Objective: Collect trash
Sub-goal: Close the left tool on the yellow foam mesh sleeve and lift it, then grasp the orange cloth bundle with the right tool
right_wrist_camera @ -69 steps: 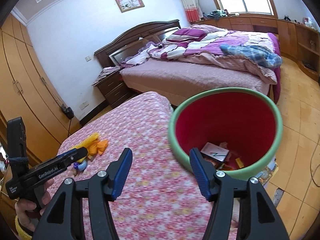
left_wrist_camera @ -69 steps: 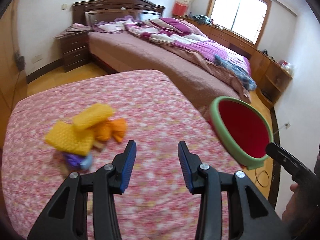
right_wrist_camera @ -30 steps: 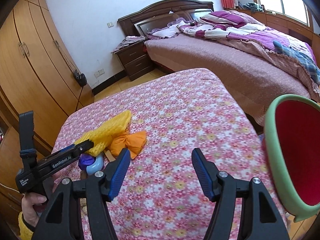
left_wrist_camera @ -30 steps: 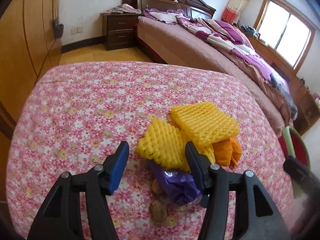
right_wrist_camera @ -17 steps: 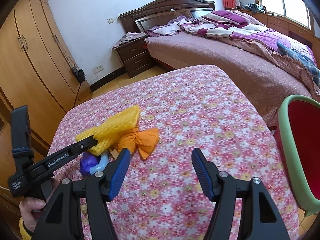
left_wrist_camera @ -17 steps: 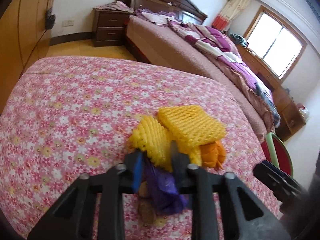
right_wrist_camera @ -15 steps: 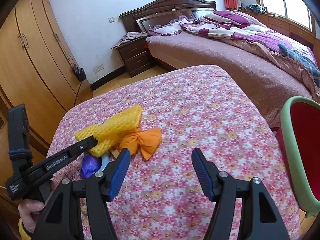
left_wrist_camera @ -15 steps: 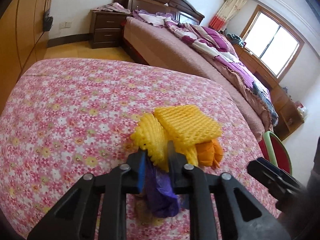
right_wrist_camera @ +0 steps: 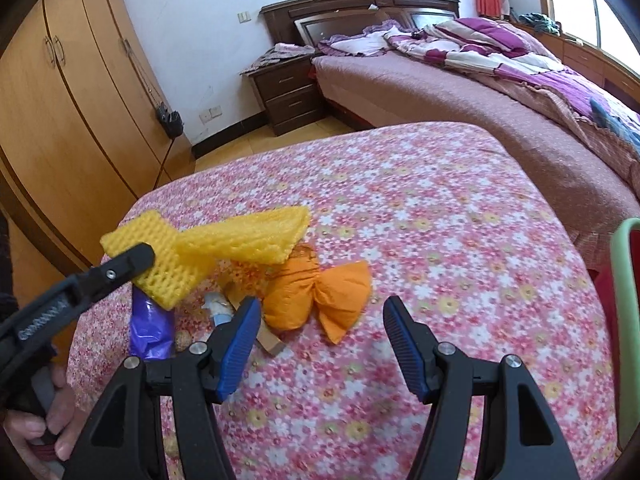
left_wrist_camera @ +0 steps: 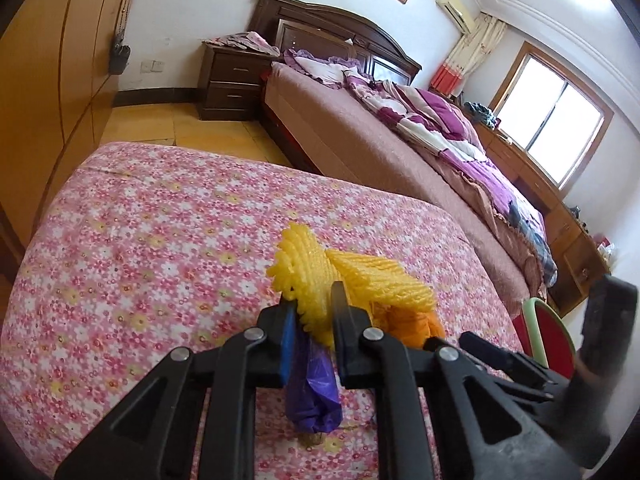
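Observation:
My left gripper (left_wrist_camera: 312, 300) is shut on a yellow foam net (left_wrist_camera: 360, 276) and holds it slightly off the pink floral cover (left_wrist_camera: 160, 240). A purple plastic bag (left_wrist_camera: 312, 392) hangs between the same fingers. From the right wrist view the foam net (right_wrist_camera: 240, 240) sticks out to the right of the left gripper's finger (right_wrist_camera: 132, 260), with the purple bag (right_wrist_camera: 150, 328) below it. My right gripper (right_wrist_camera: 320, 320) stands open just in front of an orange wrapper (right_wrist_camera: 304, 296) that lies on the cover. Nothing is between its fingers.
A green-rimmed red bin (right_wrist_camera: 624, 320) stands off the cover's right edge. A small tube (right_wrist_camera: 218, 306), a wooden piece (right_wrist_camera: 272, 344) and a nut (right_wrist_camera: 182, 338) lie under the foam. A large bed (right_wrist_camera: 480, 92), a nightstand (right_wrist_camera: 288, 92) and wardrobes (right_wrist_camera: 60, 120) lie beyond.
My left gripper shut on the yellow foam net and the purple bag, then lifted them a little. My right gripper moved left from the bin toward the orange wrapper, still open.

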Motion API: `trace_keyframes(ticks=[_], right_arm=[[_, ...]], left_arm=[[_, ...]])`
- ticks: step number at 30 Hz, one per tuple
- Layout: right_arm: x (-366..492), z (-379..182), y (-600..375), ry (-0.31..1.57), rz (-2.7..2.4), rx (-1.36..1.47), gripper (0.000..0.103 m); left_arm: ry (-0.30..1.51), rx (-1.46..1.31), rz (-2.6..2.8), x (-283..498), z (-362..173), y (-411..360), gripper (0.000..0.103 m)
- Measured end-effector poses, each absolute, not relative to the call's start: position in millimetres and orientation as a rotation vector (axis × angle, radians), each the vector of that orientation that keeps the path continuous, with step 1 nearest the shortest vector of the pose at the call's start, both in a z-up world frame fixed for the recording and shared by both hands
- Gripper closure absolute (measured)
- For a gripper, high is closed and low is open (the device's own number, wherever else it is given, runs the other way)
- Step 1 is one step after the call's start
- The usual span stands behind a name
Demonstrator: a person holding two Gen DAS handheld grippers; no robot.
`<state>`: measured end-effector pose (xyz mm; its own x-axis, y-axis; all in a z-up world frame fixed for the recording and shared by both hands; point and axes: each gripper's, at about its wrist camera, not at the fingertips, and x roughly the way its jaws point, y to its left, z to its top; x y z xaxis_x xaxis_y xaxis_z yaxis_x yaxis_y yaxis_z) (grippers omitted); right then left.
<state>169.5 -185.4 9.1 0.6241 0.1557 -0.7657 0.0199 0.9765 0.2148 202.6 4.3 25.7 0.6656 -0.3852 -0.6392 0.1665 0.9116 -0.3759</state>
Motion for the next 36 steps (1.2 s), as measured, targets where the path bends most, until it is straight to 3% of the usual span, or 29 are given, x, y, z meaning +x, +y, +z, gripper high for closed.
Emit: trace_keyframes(ticks=[8,13,18,36], right_arm=[[187,-8,-177,0.910,0.077,0.192,0.036],[187,-9,-178,0.906,0.054,0.168,0.060],[178,-3,-189,0.895,0.069,0.203,0.070],[83,43,-237,0.783,0.038,0.268,0.072]], left_arm=[[0.772,-0.307,-0.349,199,31,2,0.088],[0.757,-0.294,-0.357,196,37,-3,0.088],[0.746,-0.280,-0.389,188,46,-12,0.088],[0.880,-0.242,-0.498,150,26,-53,0.086]])
